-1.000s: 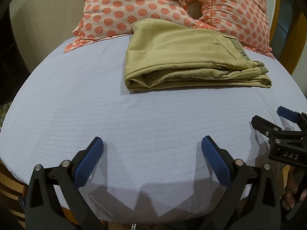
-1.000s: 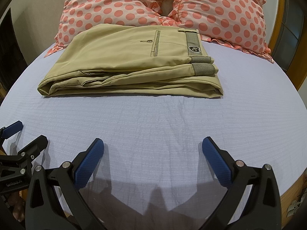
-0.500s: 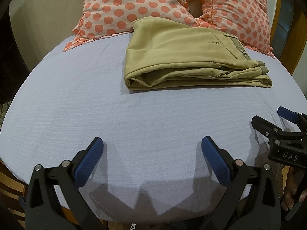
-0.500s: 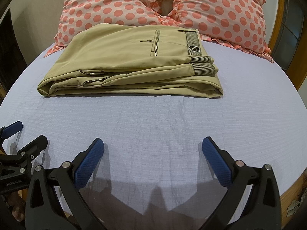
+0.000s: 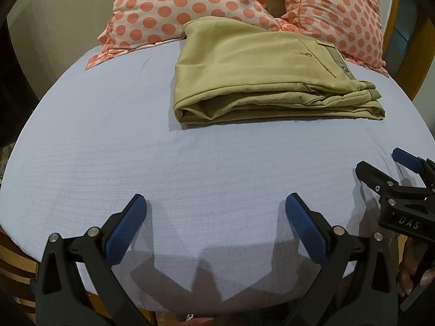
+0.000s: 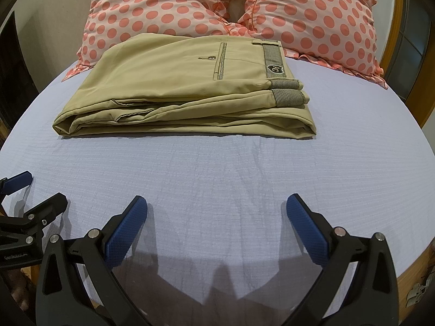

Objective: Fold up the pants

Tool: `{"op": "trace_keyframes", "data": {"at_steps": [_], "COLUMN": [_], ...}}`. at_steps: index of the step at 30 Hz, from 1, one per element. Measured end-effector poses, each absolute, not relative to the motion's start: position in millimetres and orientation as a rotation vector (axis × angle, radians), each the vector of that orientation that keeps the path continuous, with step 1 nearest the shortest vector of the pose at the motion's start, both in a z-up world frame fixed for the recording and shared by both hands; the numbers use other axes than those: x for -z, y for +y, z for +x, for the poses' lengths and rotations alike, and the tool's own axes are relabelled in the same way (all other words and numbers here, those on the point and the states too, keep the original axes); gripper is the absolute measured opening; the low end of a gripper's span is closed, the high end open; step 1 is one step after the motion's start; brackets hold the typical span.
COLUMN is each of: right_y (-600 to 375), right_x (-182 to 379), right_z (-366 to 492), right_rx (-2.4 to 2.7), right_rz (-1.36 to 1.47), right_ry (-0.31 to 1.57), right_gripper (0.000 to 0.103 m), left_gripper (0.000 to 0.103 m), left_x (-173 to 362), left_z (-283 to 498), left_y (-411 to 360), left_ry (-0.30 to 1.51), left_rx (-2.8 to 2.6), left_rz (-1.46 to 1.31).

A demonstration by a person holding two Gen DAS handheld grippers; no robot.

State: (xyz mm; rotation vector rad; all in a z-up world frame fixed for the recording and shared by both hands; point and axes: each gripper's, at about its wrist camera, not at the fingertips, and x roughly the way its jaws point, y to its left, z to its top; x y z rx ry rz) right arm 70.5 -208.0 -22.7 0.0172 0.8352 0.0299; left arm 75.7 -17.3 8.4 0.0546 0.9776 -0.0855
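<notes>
Bedroom setting: a bed (image 5: 108, 141) under a pale blue sheet, two pink pillows (image 6: 168, 8) with coral dots at the head, wooden frame at the edges.

Pants (image 6: 190, 89): khaki, lying as a flat layered stack on the sheet just in front of the pillows, far edge touching or overlapping the left pillow's frill. Striped waistband and badge face up at the right end of the stack; the rounded fold is at the left end. In the left view the pants (image 5: 266, 76) sit well ahead and right of centre.

My left claw (image 5: 214, 228): fingers spread wide, nothing between them, hovering above bare sheet near the foot edge, well apart from the pants. My right claw (image 6: 217, 228): likewise spread and empty, beside the left one; each shows at the margin of the other's camera.

Step, as I judge it: folding looks finished; the stack is compact and its edges line up. I am in the stand-off after release. Next move probably needs nothing beyond pulling clear, or at most a light press to flatten the loose middle layers.

Versus the earlier frames: no visible change. Pants, sheet creases and both claws keep the same places and spread.
</notes>
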Motion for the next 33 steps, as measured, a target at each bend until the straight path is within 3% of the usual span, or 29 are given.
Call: {"op": "trace_keyframes", "data": {"at_steps": [33], "right_y": [-208.8], "right_x": [22.0], "right_z": [70.1], "right_rx": [-0.034], "right_rz": [0.015], "right_ry": [0.834], "right_gripper": [0.102], "left_gripper": [0.101], "left_x": [-8.2], "left_z": [77.2], "left_y": [-17.9], "left_ry": [0.989], "left_rx": [0.084], "left_rz": [0.055]}}
